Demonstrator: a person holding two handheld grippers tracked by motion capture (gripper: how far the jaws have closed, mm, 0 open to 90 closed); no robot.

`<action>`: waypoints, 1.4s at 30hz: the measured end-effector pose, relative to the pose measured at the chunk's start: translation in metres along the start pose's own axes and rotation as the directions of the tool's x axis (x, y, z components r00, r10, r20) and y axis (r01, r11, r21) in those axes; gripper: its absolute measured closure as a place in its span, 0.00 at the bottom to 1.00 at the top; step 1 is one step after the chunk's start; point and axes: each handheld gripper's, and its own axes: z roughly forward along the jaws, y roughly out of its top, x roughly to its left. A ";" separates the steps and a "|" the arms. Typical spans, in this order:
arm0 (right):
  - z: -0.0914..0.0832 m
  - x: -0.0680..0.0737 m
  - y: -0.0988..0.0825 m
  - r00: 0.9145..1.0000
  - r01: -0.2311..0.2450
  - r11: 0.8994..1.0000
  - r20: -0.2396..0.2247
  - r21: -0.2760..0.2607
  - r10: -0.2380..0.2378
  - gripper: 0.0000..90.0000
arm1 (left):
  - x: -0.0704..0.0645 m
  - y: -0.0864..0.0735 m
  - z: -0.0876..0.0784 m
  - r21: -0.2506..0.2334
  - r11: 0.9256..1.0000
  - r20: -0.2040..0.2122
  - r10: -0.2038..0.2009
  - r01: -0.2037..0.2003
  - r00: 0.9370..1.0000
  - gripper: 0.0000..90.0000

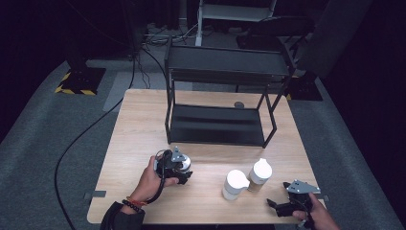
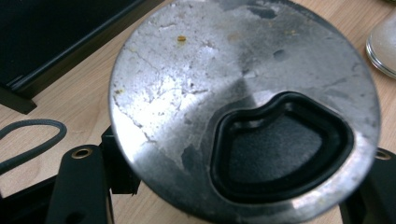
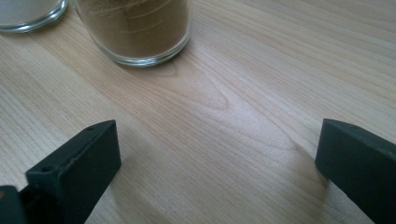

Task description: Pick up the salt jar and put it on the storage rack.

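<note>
Left tool (image 1: pixel 184 172) is clamped on the silver-lidded jar (image 2: pixel 243 107), jaws pressing its sides, toward the worktop's (image 1: pixel 143 129) near left corner. Right tool (image 1: pixel 282 207) rests at the near right corner, jaws apart and empty, just short of the brown-powder jar (image 3: pixel 135 28). Risk here, I'd say: the grip sits high by the lid, so a quick lift could let the jar tilt or slip. Its body is hidden beneath the lid; its contents can't be made out.
</note>
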 end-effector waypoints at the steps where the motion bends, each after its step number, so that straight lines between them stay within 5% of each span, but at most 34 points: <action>1: 0.000 0.000 0.000 1.000 0.000 1.000 0.000 0.000 0.000 0.00 | -0.001 0.000 0.000 0.001 1.000 -0.002 -0.001 0.001 1.000 0.34; 15: 0.000 0.000 0.000 1.000 0.000 1.000 0.000 0.000 0.000 0.00 | -0.004 0.009 -0.005 -0.011 1.000 -0.005 -0.014 0.014 1.000 0.34; 42: 0.000 0.000 -0.001 1.000 0.002 1.000 -0.001 -0.003 -0.002 0.00 | 0.007 0.074 0.003 0.010 1.000 -0.046 -0.017 0.017 0.999 0.34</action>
